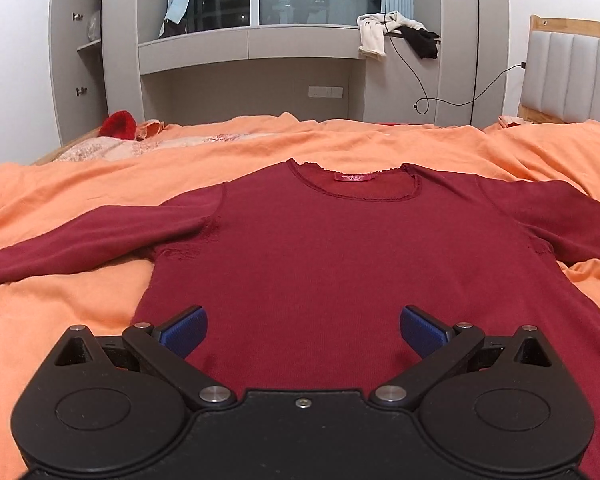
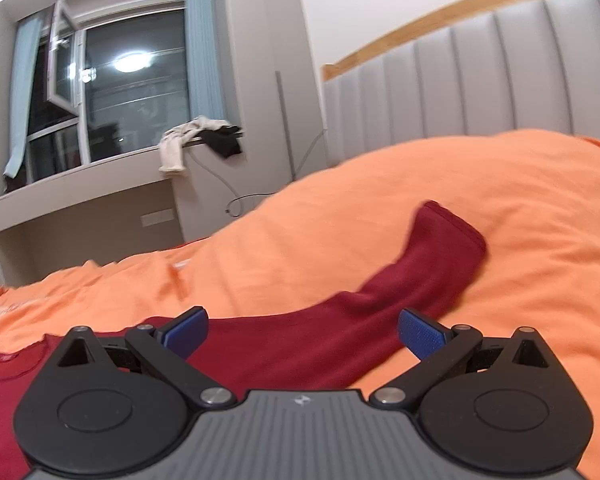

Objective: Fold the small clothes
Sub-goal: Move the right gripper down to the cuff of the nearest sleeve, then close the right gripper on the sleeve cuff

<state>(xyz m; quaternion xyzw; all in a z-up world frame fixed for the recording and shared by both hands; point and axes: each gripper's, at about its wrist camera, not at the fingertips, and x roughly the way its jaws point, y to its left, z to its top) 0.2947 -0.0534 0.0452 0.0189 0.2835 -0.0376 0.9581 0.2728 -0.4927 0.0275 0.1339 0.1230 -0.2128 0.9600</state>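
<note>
A dark red long-sleeved top [image 1: 340, 256] lies flat on the orange bed sheet [image 1: 80, 184], neckline and pink label at the far end, sleeves spread to both sides. My left gripper [image 1: 303, 330] is open and empty over the lower body of the top. In the right wrist view the top's right sleeve [image 2: 400, 288] stretches away to its cuff on the sheet [image 2: 500, 200]. My right gripper [image 2: 302, 332] is open and empty just above the near part of that sleeve.
A red item [image 1: 118, 125] and patterned pinkish cloth [image 1: 140, 144] lie at the far left of the bed. The padded grey headboard [image 2: 480, 76] stands to the right. Grey cabinets, a window ledge with draped clothes [image 1: 396, 34] and a hanging cable are beyond the bed.
</note>
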